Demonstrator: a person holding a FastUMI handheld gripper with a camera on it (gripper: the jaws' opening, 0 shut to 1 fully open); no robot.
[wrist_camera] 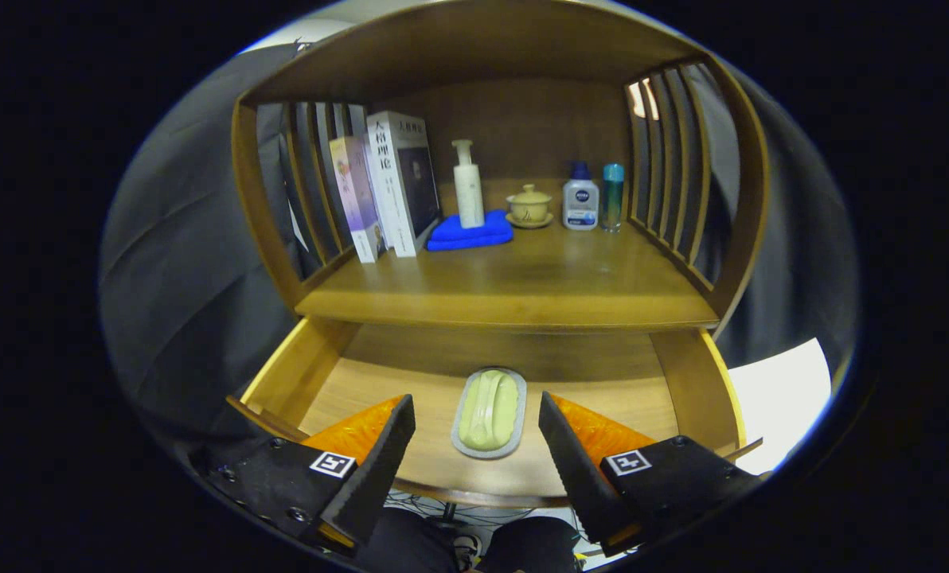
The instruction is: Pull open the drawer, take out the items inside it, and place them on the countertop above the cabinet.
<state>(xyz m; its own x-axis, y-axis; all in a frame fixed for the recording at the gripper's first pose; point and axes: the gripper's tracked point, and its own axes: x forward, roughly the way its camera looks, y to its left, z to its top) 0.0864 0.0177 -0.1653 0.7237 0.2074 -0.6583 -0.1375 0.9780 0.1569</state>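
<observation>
The wooden drawer (299,366) is pulled out below the cabinet's countertop (514,286). On the drawer floor lies a pale green soap-like bar on an oval grey dish (489,412), lengthwise toward me. My gripper (476,415) hovers over the drawer, open wide, one finger on either side of the dish and apart from it. Nothing is held between the fingers.
At the back of the countertop stand books (387,187), a white pump bottle (467,187) on a folded blue cloth (470,232), a lidded cup on a saucer (529,206), a white lotion bottle (579,199) and a teal bottle (613,196). Slatted wooden sides (673,175) flank the shelf.
</observation>
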